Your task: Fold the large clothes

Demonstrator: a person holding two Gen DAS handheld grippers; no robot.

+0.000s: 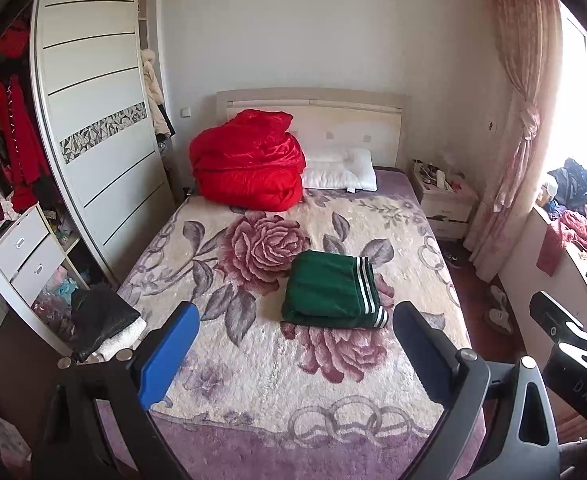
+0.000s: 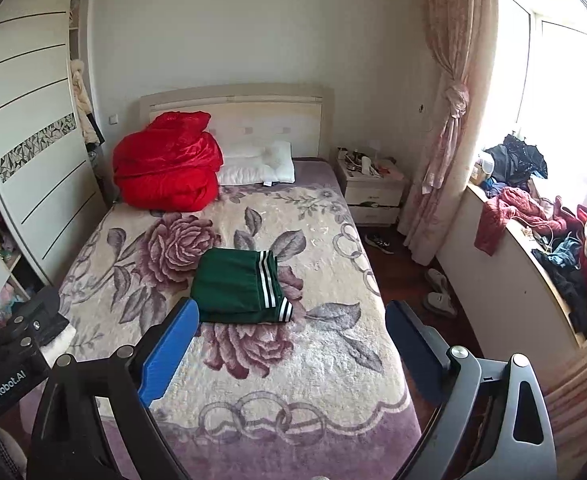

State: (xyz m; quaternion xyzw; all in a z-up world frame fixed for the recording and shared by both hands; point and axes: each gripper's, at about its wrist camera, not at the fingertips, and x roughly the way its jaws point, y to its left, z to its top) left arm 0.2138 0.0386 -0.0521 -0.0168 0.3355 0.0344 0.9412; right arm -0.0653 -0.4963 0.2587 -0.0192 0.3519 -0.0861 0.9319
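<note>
A green garment with white stripes (image 1: 331, 290) lies folded in a neat rectangle in the middle of the floral bed cover (image 1: 273, 360); it also shows in the right wrist view (image 2: 239, 286). My left gripper (image 1: 293, 356) is open and empty, held above the foot of the bed, well short of the garment. My right gripper (image 2: 291, 356) is open and empty too, at the foot of the bed to the right of the left one. Its body shows at the right edge of the left wrist view (image 1: 565, 336).
A red quilt (image 1: 249, 164) and white pillow (image 1: 341, 170) lie at the headboard. A wardrobe (image 1: 93, 120) with open shelves stands left, with black and white clothes (image 1: 101, 320) by the bed's left edge. A nightstand (image 2: 373, 188), curtain (image 2: 449, 120), shoes (image 2: 439, 292) and a cluttered window ledge (image 2: 533, 216) are right.
</note>
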